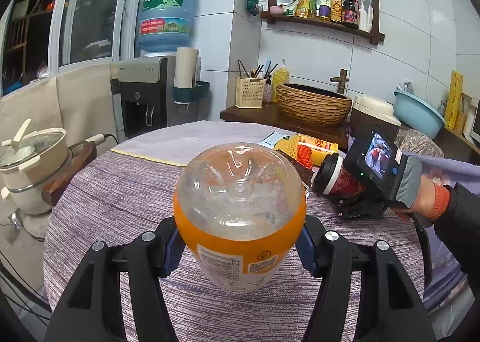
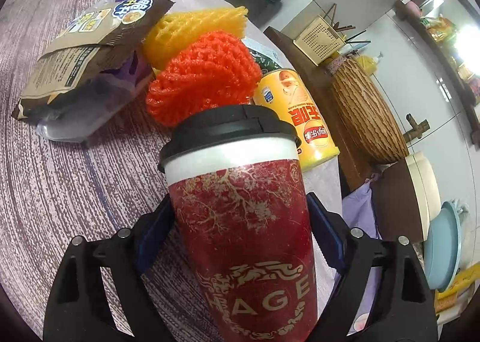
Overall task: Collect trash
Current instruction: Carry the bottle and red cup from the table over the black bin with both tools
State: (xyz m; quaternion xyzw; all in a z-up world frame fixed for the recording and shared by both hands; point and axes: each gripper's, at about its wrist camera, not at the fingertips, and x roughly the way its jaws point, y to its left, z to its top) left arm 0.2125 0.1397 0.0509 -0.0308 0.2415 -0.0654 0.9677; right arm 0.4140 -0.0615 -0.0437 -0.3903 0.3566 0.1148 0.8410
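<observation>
- Orange-labelled plastic bottle [image 1: 240,216] is sitting clenched between the blue pads of our left hand-held gripper [image 1: 240,247], base pointing away from us, held clear above the striped cloth of the worktop [image 1: 114,192].
- Our right hand-held gripper [image 2: 240,234] is grasping the red paper cup [image 2: 243,222] with the black lid; the pads are pressing on both its sides, and the left wrist view shows the cup tilted over near the worktop's far right edge.
- We are judging that we are in the carrying step: one piece of trash in each hand, both lifted off the cloth.
- Still lying toward the far edge of the worktop are the brown snack bag [image 2: 87,53], the yellow foam net [image 2: 195,26], the orange foam net [image 2: 204,77] and the yellow chip can [image 2: 303,119], all crowded together.
- No bin is showing in either view, so the next move is calling for us to find one and release both items there.
</observation>
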